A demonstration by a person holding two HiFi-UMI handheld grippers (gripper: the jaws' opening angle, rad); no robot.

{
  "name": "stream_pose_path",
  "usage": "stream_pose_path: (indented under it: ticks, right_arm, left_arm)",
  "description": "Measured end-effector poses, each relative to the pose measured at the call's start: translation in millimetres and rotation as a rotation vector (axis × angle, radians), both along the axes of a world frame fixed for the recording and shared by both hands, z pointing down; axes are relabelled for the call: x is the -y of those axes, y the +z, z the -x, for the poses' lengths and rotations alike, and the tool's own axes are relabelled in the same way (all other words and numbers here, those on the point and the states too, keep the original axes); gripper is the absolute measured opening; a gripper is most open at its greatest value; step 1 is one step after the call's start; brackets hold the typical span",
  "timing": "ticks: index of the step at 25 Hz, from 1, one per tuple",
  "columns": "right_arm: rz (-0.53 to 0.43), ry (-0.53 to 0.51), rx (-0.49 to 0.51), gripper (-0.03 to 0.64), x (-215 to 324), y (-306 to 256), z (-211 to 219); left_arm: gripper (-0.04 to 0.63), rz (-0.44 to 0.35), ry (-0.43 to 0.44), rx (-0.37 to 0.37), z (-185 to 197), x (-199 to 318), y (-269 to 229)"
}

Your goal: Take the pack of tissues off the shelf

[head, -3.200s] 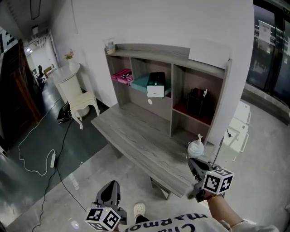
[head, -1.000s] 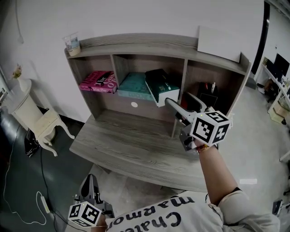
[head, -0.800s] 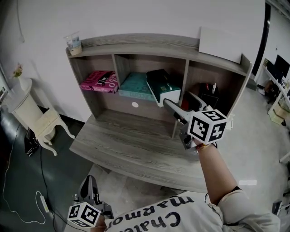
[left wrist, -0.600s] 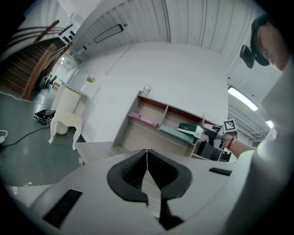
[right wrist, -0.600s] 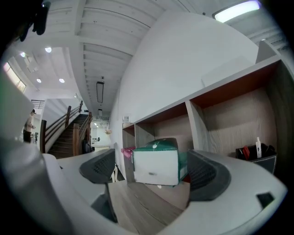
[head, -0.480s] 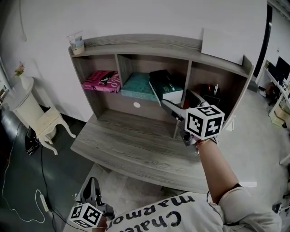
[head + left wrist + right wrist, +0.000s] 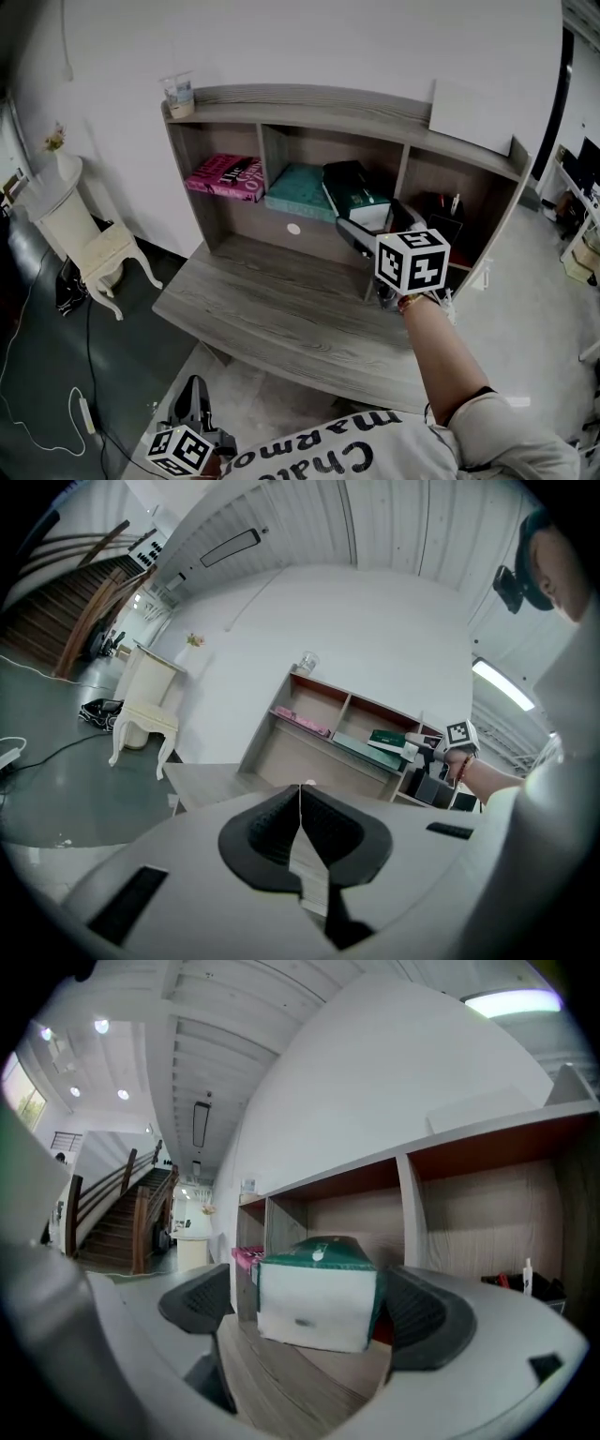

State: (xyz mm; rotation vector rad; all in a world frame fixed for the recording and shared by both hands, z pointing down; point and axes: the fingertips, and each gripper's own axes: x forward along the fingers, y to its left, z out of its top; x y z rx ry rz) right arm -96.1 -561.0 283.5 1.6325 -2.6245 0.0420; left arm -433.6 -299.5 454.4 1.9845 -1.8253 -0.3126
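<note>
- Two grippers are in view. The left gripper [image 7: 193, 397] hangs low beside the person's body, off the near edge of the desk [image 7: 272, 305]. Its jaws are closed together with nothing between them.
- The person's right arm [image 7: 441, 356] reaches forward over the desk toward the shelf unit [image 7: 319, 101].
- The right gripper [image 7: 371, 221] is held about level at the middle compartment. Its jaws stand wide and have just been opening.
- The pack of tissues [image 7: 317, 1299] stands between those jaws. Its white end faces the gripper and its top is green. A gap shows at the left pad [image 7: 199, 1303], and neither pad is seen pressing on it.
- The pack lies in the middle compartment toward its right divider, on a flat teal item [image 7: 298, 190], with its white end at the front edge.
- Pink books [image 7: 227, 176] lie in the left compartment.
- Dark items [image 7: 441, 208] sit in the right compartment; what they are cannot be told.
- On the unit's top, a clear cup [image 7: 178, 94] stands at the left end and a white board [image 7: 472, 116] leans against the wall at the right.
- A white chair [image 7: 86, 234] stands well off to the left.
</note>
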Motion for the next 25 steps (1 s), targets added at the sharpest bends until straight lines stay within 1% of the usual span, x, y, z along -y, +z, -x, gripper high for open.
stream_pose_path:
  ticks: [3, 6, 8, 10, 12, 14, 16, 21, 25]
  right_arm:
    - [-0.022, 0.020, -0.043, 0.506, 3, -1, 5]
    - [-0.042, 0.044, -0.060, 0.506, 7, -5, 8]
    - [-0.041, 0.054, -0.040, 0.505, 10, -7, 8]
    - [-0.035, 0.057, 0.004, 0.499, 12, -10, 6]
    - [-0.031, 0.064, 0.054, 0.471, 14, -12, 3]
    - [-0.026, 0.071, 0.082, 0.426, 16, -12, 0]
    - [-0.020, 0.073, 0.084, 0.425, 17, -10, -2]
    - [-0.018, 0.091, 0.027, 0.433, 20, -6, 1]
    - [-0.015, 0.091, 0.055, 0.431, 23, -4, 0]
  left_arm:
    - [0.018, 0.008, -0.019, -0.018, 4, -3, 4]
    - [0.018, 0.005, -0.025, -0.026, 6, -4, 4]
    - [0.018, -0.003, -0.032, -0.022, 8, -4, 2]
    - [0.018, -0.007, -0.052, -0.018, 12, -7, 1]
    - [0.018, 0.002, -0.076, -0.021, 18, -11, 1]
    - [0.018, 0.005, -0.088, -0.029, 22, -13, 2]
    - [0.018, 0.006, -0.088, -0.033, 22, -13, 3]
    - [0.018, 0.017, -0.076, -0.035, 20, -13, 7]
    - [0.018, 0.028, -0.074, -0.038, 22, -13, 10]
